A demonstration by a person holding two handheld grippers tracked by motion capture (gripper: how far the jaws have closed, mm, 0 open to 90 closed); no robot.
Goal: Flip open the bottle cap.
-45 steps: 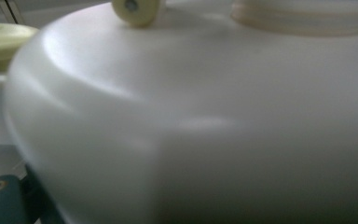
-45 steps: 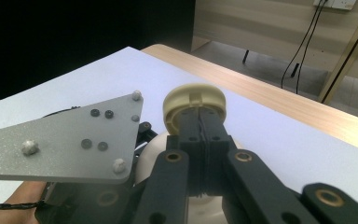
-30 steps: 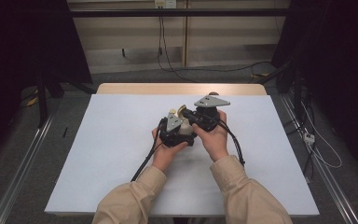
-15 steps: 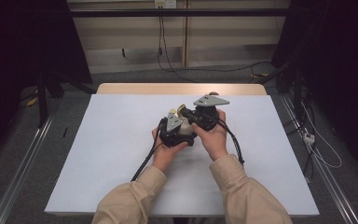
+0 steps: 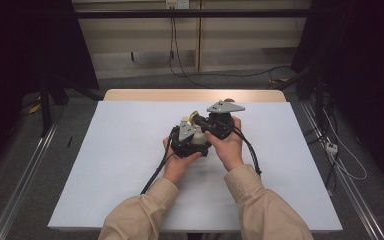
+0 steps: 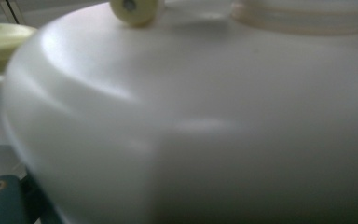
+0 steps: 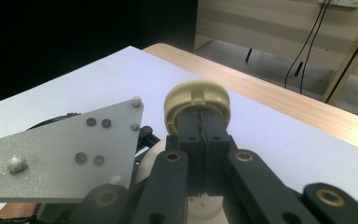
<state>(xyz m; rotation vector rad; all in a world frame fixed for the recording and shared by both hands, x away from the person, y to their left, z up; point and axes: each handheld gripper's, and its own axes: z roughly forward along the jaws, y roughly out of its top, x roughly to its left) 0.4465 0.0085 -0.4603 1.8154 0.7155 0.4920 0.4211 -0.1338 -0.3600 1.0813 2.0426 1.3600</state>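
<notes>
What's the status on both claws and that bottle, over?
Right claw shut on cream cap. Left claw hard against white bottle, jaws hidden, grip unconfirmed. Both hands together mid-table. Nothing in the way.

A lab-like recording bay: white-covered table (image 5: 130,165), floor rails (image 5: 27,185), dark curtains (image 5: 25,45), trailing wall cables (image 5: 172,45).

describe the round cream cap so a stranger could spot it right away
Start at the white table and go to the two hands meeting at its middle. The cap sits at the tip of the right gripper, pinched between its black jaws. It is a pale yellowish disc among black and grey parts.
</notes>
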